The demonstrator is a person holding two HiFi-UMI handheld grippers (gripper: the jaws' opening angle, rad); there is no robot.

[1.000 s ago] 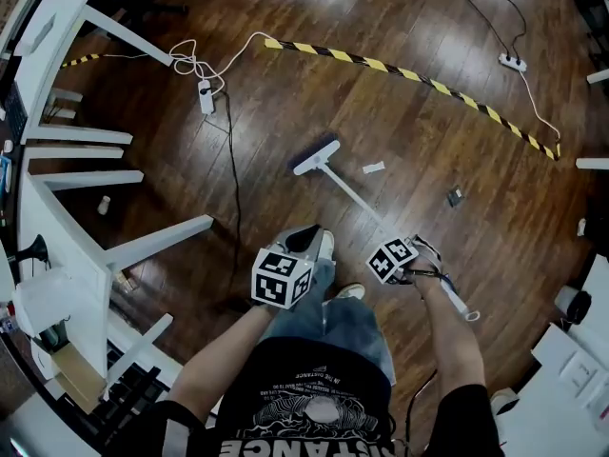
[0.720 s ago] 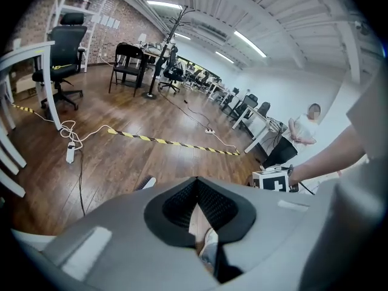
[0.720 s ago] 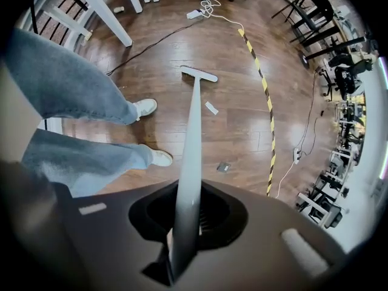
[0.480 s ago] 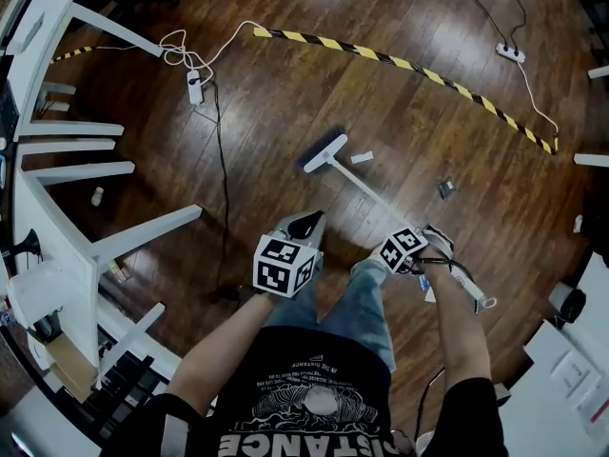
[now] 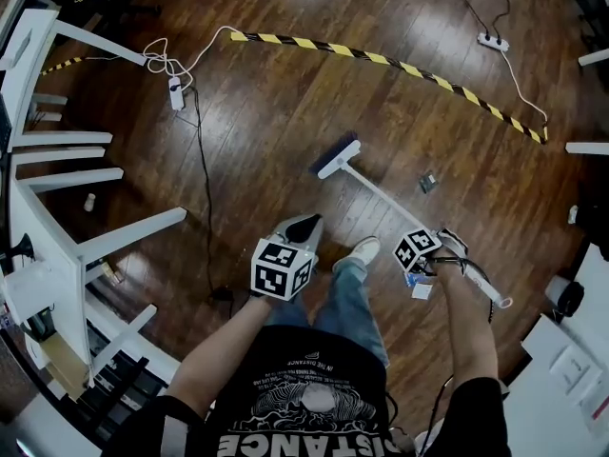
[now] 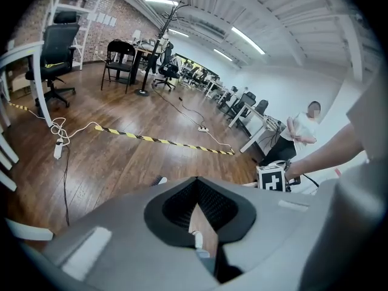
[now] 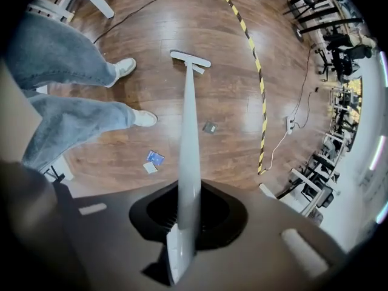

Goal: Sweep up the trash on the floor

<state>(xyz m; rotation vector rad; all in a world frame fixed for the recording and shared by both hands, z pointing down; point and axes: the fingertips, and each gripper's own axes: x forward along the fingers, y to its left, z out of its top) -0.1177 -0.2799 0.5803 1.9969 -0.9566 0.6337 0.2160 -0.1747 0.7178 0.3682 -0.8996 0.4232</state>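
**A:** How will the broom [image 5: 339, 157] handle?

**B:** Light and stiff, I'd judge (a thin pale pole with a small flat head). The right gripper [image 7: 188, 208] is clamped on the pole a little below its top end. A 2nd hold lower down should steady it. The head sits on the floor [image 5: 285, 93] ahead of the person's shoes.

**A:** And the left gripper [image 6: 197, 206]?

**B:** Jaws together on nothing.

**A:** Trash? Any container?

**B:** 1 dark scrap [image 7: 210, 127] lies right of the pole. 2 paper scraps [image 7: 153, 161], 1 blue and 1 white, lie near the feet. No dustpan or bin shows.
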